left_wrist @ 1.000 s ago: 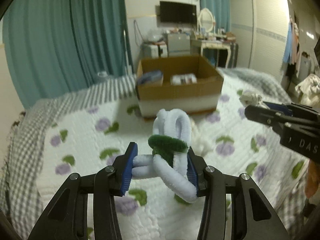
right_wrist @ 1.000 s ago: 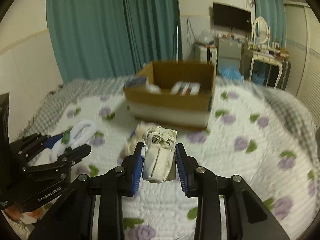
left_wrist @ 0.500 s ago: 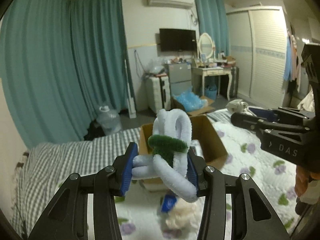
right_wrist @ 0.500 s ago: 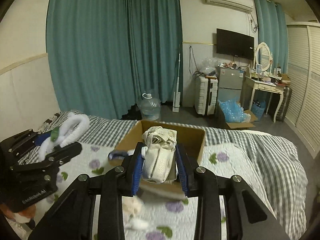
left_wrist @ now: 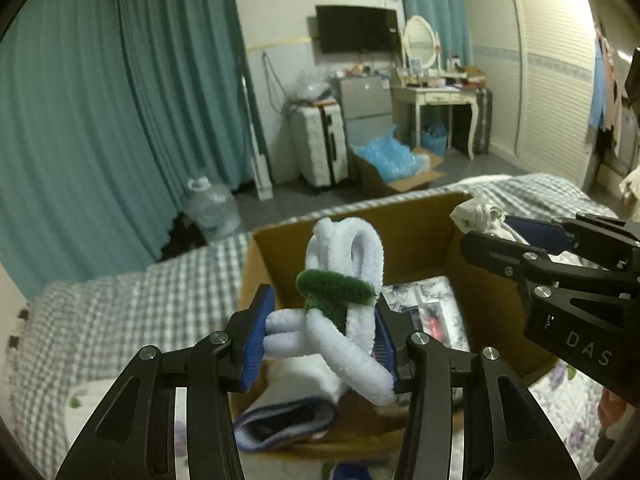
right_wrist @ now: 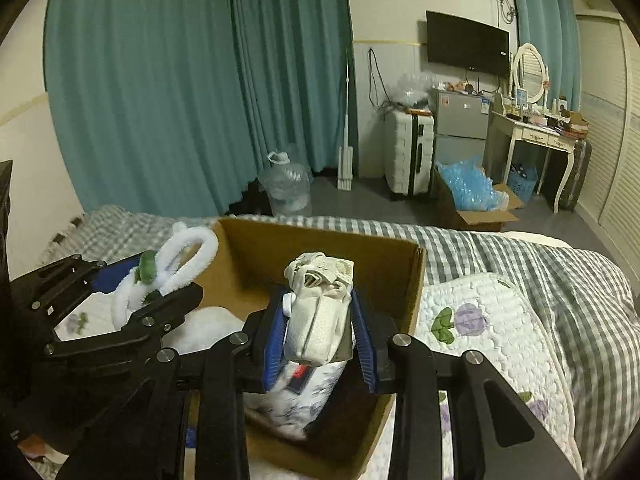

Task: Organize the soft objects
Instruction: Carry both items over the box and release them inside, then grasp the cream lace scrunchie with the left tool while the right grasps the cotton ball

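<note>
My left gripper (left_wrist: 320,332) is shut on a white fuzzy loop toy with a green band (left_wrist: 344,280) and holds it over the open cardboard box (left_wrist: 420,220). It also shows in the right wrist view (right_wrist: 176,264). My right gripper (right_wrist: 320,336) is shut on a rolled cream cloth bundle (right_wrist: 320,308), held above the same box (right_wrist: 408,280). The right gripper and the bundle (left_wrist: 476,212) show at the right in the left wrist view. Inside the box lie a floral packet (left_wrist: 432,308), white soft items and a blue-edged item (left_wrist: 284,420).
The box stands on a bed with a flower-print quilt (right_wrist: 488,320) and a grey checked blanket (left_wrist: 120,312). Beyond the bed are teal curtains (right_wrist: 180,80), a water jug (right_wrist: 286,188), a suitcase (right_wrist: 408,152) and a dressing table (right_wrist: 536,136).
Both grippers have moved forward with their loads, from above the quilt to directly over the open box. Both holds are unchanged.
</note>
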The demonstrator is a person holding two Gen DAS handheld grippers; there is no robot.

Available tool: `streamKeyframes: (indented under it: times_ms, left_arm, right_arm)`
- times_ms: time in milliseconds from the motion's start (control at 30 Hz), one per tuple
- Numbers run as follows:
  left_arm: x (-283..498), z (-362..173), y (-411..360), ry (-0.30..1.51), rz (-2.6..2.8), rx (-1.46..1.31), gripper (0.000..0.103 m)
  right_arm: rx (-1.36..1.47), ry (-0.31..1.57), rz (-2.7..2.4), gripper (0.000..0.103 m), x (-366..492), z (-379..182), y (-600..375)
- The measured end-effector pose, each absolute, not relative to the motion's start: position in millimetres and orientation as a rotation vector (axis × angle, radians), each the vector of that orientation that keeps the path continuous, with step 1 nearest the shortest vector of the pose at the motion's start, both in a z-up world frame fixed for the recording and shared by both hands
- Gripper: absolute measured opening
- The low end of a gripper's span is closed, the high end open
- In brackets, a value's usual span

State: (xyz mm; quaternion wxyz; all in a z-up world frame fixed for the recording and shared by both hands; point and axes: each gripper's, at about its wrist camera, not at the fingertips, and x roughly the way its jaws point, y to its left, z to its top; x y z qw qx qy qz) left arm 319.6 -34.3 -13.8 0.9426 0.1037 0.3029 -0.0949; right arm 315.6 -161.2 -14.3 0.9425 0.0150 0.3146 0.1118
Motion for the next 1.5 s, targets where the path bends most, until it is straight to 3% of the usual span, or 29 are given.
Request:
streamKeyframes:
  times_ms: [67, 133, 167, 233, 400, 600, 633, 667, 733, 933, 1133, 1333, 1500]
  left_arm:
    - [324, -19, -37, 0.624, -0.201, 0.205, 0.050]
    - [325, -23, -39, 0.627, -0.196, 0.203, 0.055]
    - [326, -24, -40, 0.636, -0.178, 0.212, 0.057]
    - [323, -21, -41, 0.625, -0.159, 0.221, 0.057]
    - [311, 2, -36, 0.614, -0.168, 0.202, 0.058]
    - [261, 61, -17, 0.504, -0.155, 0.189, 0.058]
    - [247, 75, -12, 0.471, -0.143, 0.187, 0.059]
    - [234, 87, -6, 0.437, -0.128, 0.181, 0.069]
    - [209, 110, 8, 0.380, -0.121, 0.166, 0.077]
    - [137, 169, 41, 0.252, -0.111, 0.147, 0.078]
    - [95, 192, 56, 0.252, -0.152, 0.125, 0.078]
    - [84, 158, 63, 0.321, -0.168, 0.150, 0.078]
    - [94, 98, 69, 0.449, -0.129, 0.119, 0.078]
  right_arm:
    - [0.017, 0.655, 0.212, 0.033, 321, -23, -163]
    - [0.021, 0.653, 0.194, 0.044, 324, -26, -165]
    - [0.026, 0.649, 0.186, 0.057, 324, -26, -167]
    - [0.046, 0.637, 0.165, 0.073, 322, -21, -172]
    - [0.062, 0.571, 0.142, 0.077, 299, 17, -180]
    - [0.058, 0.478, 0.132, 0.094, 233, 73, -178]
    - [0.057, 0.467, 0.133, 0.094, 224, 82, -176]
    - [0.052, 0.456, 0.137, 0.095, 209, 95, -173]
    - [0.038, 0.442, 0.145, 0.100, 190, 111, -169]
    - [-0.032, 0.380, 0.137, 0.102, 124, 162, -147]
    - [-0.061, 0.364, 0.159, 0.102, 81, 178, -136]
    - [-0.058, 0.430, 0.211, 0.102, 67, 134, -123]
    - [-0.062, 0.558, 0.237, 0.102, 81, 54, -111]
